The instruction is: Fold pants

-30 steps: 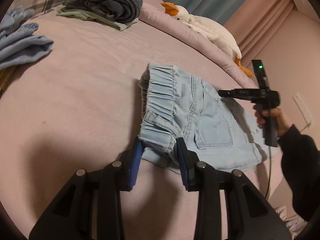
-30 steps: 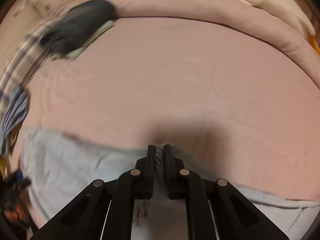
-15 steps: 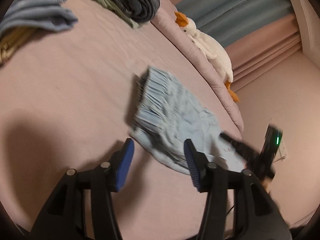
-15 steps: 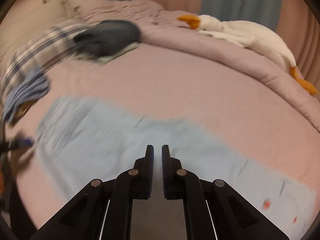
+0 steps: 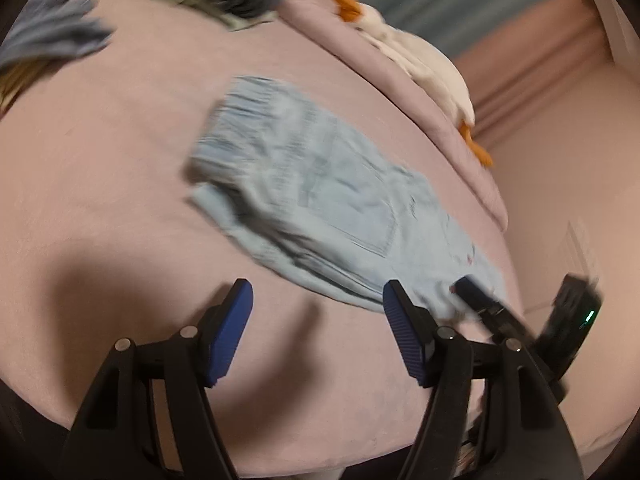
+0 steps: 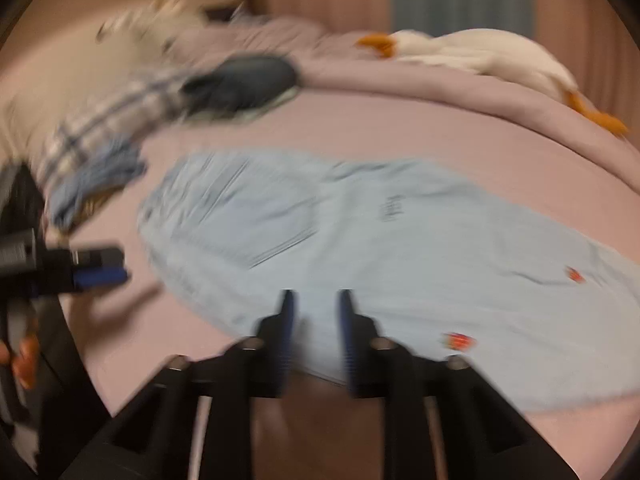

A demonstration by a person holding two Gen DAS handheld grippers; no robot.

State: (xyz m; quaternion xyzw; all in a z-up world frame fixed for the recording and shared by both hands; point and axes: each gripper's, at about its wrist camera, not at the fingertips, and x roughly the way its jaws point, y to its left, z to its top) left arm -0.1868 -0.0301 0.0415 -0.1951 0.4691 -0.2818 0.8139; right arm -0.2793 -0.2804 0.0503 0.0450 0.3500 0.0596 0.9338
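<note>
Here the left gripper (image 5: 316, 316) hangs over the pink bed (image 5: 100, 200) with its jaws wide and holding nothing. The light blue pants (image 6: 360, 248) lie flat mid-bed; dark writing on them is too blurred to read. The right gripper (image 6: 314, 320), jaws narrowly parted, straddles their near edge.

Under my tongs is a bed (image 5: 120, 184) with a pink cover. The light blue pants (image 5: 320, 200) lie flat across its middle, waistband toward the far side. At the head end sit a dark folded pile (image 6: 244, 84) and a rumpled blue garment (image 6: 96, 184), the two apart. A white plush goose (image 6: 472, 56) lies along the rolled quilt (image 5: 448, 148) at the edge.
</note>
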